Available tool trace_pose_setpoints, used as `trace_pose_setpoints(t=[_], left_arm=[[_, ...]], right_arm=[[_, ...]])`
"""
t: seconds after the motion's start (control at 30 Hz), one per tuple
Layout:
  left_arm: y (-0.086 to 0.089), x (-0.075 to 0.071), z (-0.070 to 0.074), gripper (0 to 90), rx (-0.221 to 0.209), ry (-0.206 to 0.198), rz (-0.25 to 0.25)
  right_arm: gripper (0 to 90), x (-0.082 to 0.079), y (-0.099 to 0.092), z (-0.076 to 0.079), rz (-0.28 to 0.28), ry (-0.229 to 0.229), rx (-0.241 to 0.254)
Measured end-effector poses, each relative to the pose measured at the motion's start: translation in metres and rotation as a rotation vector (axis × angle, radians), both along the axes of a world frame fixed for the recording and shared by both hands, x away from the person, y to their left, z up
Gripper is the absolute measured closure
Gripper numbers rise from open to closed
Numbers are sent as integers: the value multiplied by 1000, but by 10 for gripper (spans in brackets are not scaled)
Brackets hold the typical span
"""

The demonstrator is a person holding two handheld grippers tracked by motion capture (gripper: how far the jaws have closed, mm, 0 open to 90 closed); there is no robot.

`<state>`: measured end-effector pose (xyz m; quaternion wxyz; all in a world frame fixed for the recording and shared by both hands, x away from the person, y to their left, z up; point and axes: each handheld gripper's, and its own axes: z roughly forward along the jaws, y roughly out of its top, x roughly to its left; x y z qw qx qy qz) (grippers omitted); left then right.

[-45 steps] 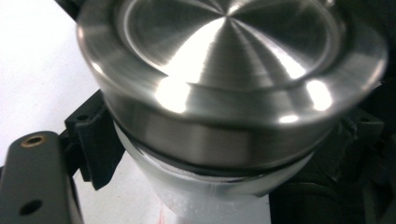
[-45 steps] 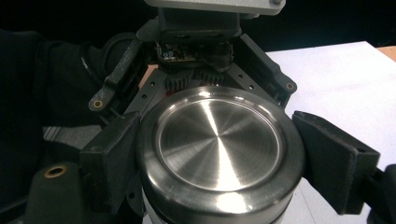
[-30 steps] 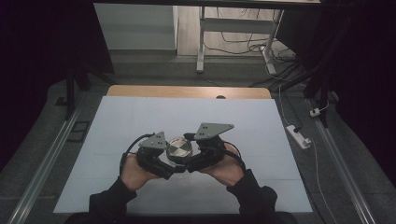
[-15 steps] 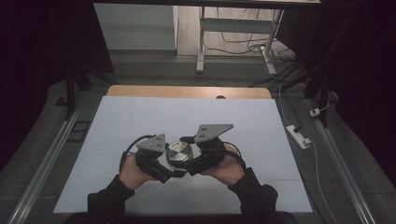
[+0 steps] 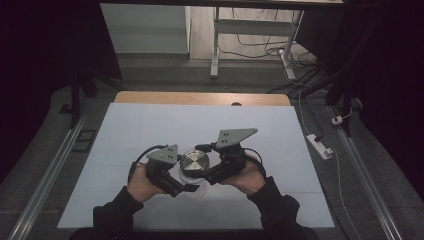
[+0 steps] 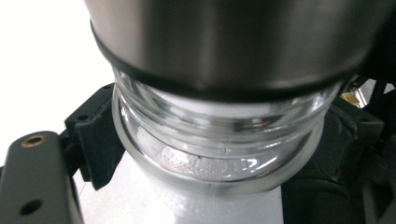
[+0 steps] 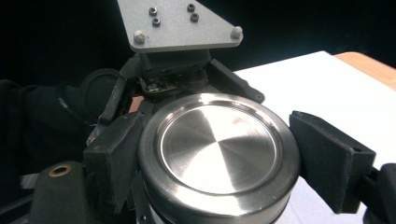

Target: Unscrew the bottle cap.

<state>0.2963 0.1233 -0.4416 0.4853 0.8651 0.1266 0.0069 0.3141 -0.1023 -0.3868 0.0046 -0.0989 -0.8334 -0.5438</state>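
Two grips share one glass jar (image 6: 219, 154) near the front middle of the table (image 5: 150, 125); left gripper (image 5: 187, 187) clamps its slick, breakable body, right gripper (image 7: 205, 154) clamps the rigid steel lid (image 7: 217, 147); squeeze gently.

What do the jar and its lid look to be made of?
Jar: clear glass by the look, since the white table shows through its ribbed, glossy wall. Lid: most likely brushed metal, perhaps steel, going by its silver sheen and fan-shaped highlights, with a dark band, possibly a rubber seal, at its lower edge.
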Motion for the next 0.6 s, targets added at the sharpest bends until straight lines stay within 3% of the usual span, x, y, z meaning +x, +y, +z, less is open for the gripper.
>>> trace_pose_setpoints(t=[0.2, 0.43, 0.6], left_arm=[[4, 2, 0, 159, 3, -3, 40], [10, 6, -2, 159, 18, -11, 100], [13, 8, -3, 159, 26, -18, 131]], right_arm=[[200, 2, -4, 1, -51, -18, 0], [200, 3, -16, 3, -124, -28, 33], [200, -1, -19, 3, -146, -44, 34]])
